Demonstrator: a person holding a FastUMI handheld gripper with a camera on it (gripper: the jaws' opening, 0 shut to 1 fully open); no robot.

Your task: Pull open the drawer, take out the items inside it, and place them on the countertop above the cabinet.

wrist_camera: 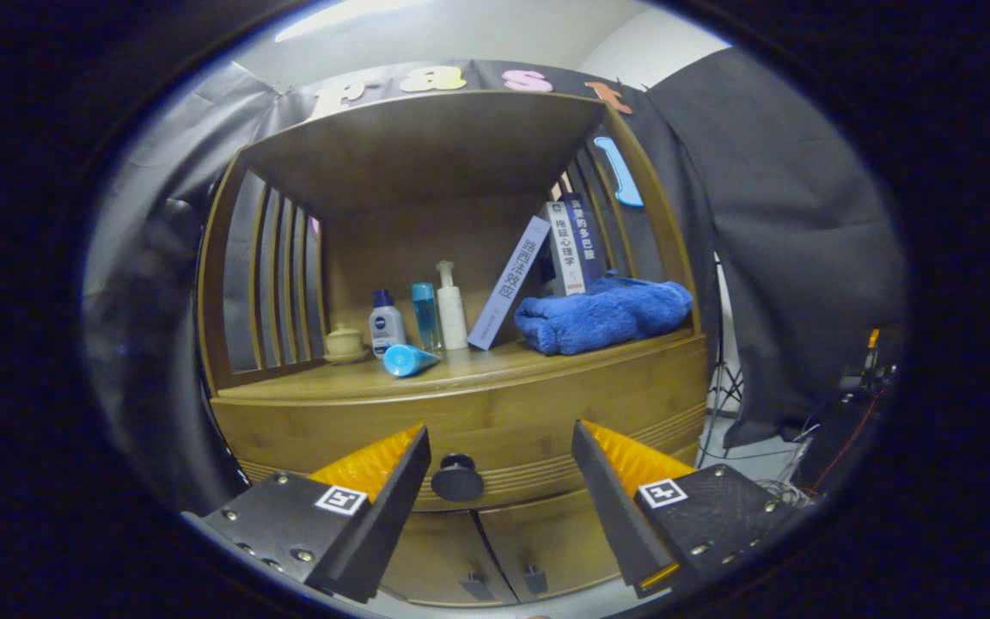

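**Knob sits between our fingers, nearer the left one**

Our gripper (501, 468) stands wide, holding nothing, facing the wooden cabinet (461, 413) head-on. The drawer (538, 430) front looks flush with the cabinet face, so we read it as closed; what lies inside is hidden. Its round dark knob (457, 478) lies just ahead of the fingers, in the gap between them, off-centre toward the left finger. The knob's stem points straight out at us, along our line of approach.

On the table (478, 365) above the drawer, beyond the fingers: a small lidded pot (345, 340), three bottles (426, 316), a tube (409, 359) lying on its side, leaning books (564, 249), a folded blue towel (602, 314).

A shut drawer with a stocked table fits either items waiting inside or items already set out and the drawer pushed back.
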